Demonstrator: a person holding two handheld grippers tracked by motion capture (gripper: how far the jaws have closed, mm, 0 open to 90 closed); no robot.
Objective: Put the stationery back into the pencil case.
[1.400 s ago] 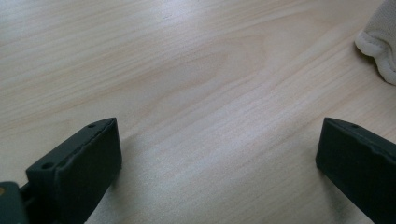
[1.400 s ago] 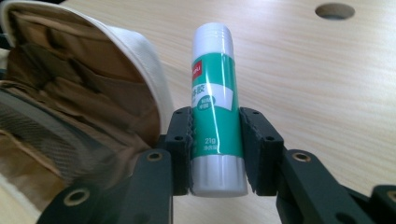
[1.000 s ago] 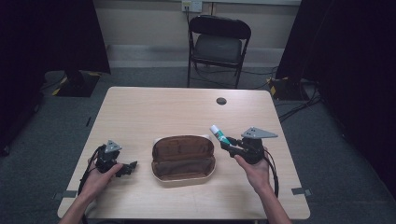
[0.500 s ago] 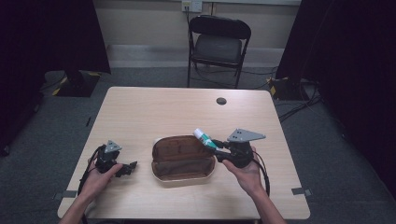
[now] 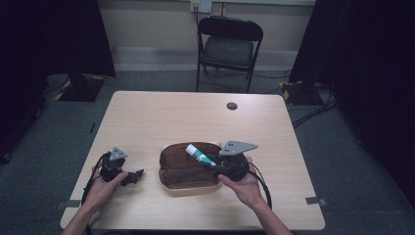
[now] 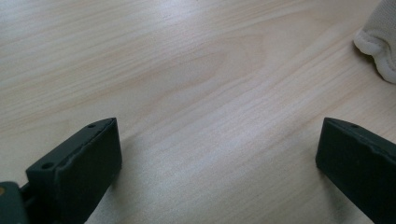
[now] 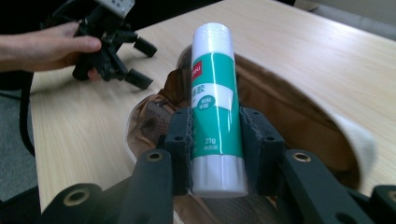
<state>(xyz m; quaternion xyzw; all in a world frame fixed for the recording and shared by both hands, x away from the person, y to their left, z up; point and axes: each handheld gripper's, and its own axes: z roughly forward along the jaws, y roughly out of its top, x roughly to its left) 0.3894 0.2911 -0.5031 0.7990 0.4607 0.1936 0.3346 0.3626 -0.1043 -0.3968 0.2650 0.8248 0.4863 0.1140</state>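
Note:
A green and white glue stick (image 7: 214,107) is clamped between the jaws of my right gripper (image 7: 215,140), which is shut on it. In the high view the glue stick (image 5: 198,154) hangs over the open brown pouch (image 5: 183,166) with a cream rim, and my right gripper (image 5: 211,165) is at the pouch's right side. The brown pouch (image 7: 280,112) lies directly below the stick. My left gripper (image 5: 137,175) rests on the table left of the pouch, open, with bare wood between its jaws (image 6: 219,154).
The wooden table (image 5: 161,117) has a small dark round spot (image 5: 232,105) near its far edge. A black folding chair (image 5: 226,46) stands behind the table. A cream pouch edge (image 6: 379,51) shows at the upper right of the left gripper view.
My right gripper has carried the glue stick leftward from the pouch's right edge to over the open pouch. The left gripper has stayed put.

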